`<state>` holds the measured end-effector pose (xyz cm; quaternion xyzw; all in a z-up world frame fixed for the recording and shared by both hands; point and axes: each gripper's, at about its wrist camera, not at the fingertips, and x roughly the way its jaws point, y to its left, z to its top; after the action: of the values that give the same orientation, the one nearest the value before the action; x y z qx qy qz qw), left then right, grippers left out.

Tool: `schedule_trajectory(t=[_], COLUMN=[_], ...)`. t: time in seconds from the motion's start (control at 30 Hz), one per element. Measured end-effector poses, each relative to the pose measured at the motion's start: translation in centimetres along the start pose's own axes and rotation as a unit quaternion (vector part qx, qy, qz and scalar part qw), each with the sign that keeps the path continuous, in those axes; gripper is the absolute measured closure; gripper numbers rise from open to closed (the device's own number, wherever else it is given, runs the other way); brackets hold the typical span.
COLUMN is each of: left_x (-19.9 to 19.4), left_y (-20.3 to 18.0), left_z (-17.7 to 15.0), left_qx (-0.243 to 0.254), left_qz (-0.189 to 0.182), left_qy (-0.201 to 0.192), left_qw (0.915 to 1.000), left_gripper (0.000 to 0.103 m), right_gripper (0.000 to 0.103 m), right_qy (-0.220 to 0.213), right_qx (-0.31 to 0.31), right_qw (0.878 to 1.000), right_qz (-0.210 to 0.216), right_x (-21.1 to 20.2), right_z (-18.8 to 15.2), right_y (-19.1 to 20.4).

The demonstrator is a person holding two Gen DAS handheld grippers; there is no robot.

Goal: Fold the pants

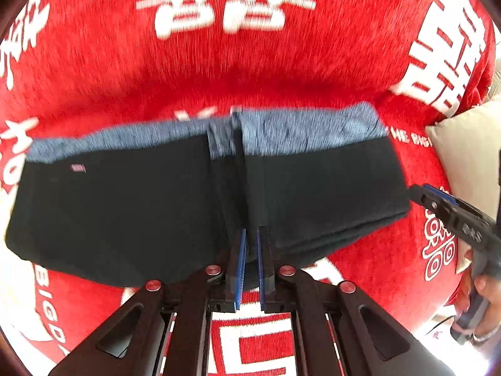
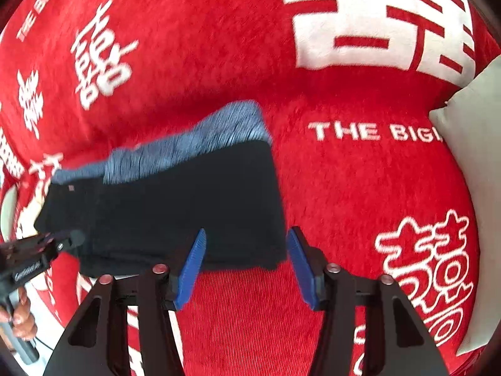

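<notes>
The pants [image 1: 141, 206] are black with a blue-grey waistband and lie folded on the red blanket; they also show in the right wrist view [image 2: 175, 200]. My left gripper [image 1: 250, 235] has its blue pads close together at the near edge of the fabric; whether cloth is pinched between them is unclear. It also shows at the left of the right wrist view [image 2: 73, 238]. My right gripper [image 2: 245, 235] is open, its pads astride the near right corner of the pants. It shows beside the pants' right edge in the left wrist view [image 1: 416, 189].
A red plush blanket [image 2: 344, 188] with white characters and "THE BIG" lettering covers the surface. A beige pillow [image 2: 476, 144] lies at the right edge, also in the left wrist view [image 1: 469, 156].
</notes>
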<state>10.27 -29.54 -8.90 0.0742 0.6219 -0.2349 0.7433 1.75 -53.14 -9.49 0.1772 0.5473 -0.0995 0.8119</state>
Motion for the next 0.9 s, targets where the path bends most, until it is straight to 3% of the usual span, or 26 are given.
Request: schedule_trajectory(t=[0.03, 0.13, 0.4, 0.57, 0.73, 0.87, 0.9], left_x=[-0.3, 0.4, 6.0, 6.8, 7.2, 7.2, 7.2], left_y=[-0.4, -1.5, -2.5, -2.6, -3.2, -3.9, -4.1], left_z=[0.7, 2.3, 2.6, 2.4, 2.8, 3.1, 3.2], left_qx=[0.003, 0.010, -0.002, 0.005, 0.010, 0.014, 0.013], left_qz=[0.000, 0.002, 0.039, 0.050, 0.060, 0.062, 0.063], left_qy=[-0.006, -0.012, 0.020, 0.017, 0.021, 0.026, 0.027], left_qw=[1.0000, 0.9999, 0.9991, 0.9986, 0.9979, 0.9976, 0.9976], left_gripper=[0.096, 0.096, 0.096, 0.096, 0.095, 0.095, 0.091], right_gripper=[0.068, 0.077, 0.077, 0.078, 0.077, 0.077, 0.077], right_qy=[0.000, 0.002, 0.013, 0.048, 0.031, 0.037, 0.036], right_qx=[0.005, 0.027, -0.014, -0.024, -0.056, -0.043, -0.034], right_qw=[1.000, 0.999, 1.000, 0.998, 0.997, 0.998, 0.999], right_qz=[0.006, 0.022, 0.005, -0.021, -0.047, -0.028, -0.019], right_x=[0.1, 1.1, 4.6, 8.2, 8.8, 8.3, 7.8], right_z=[0.7, 3.2, 7.1, 7.2, 6.9, 7.2, 7.2], right_y=[-0.2, -0.8, 1.6, 1.6, 2.9, 2.3, 2.0])
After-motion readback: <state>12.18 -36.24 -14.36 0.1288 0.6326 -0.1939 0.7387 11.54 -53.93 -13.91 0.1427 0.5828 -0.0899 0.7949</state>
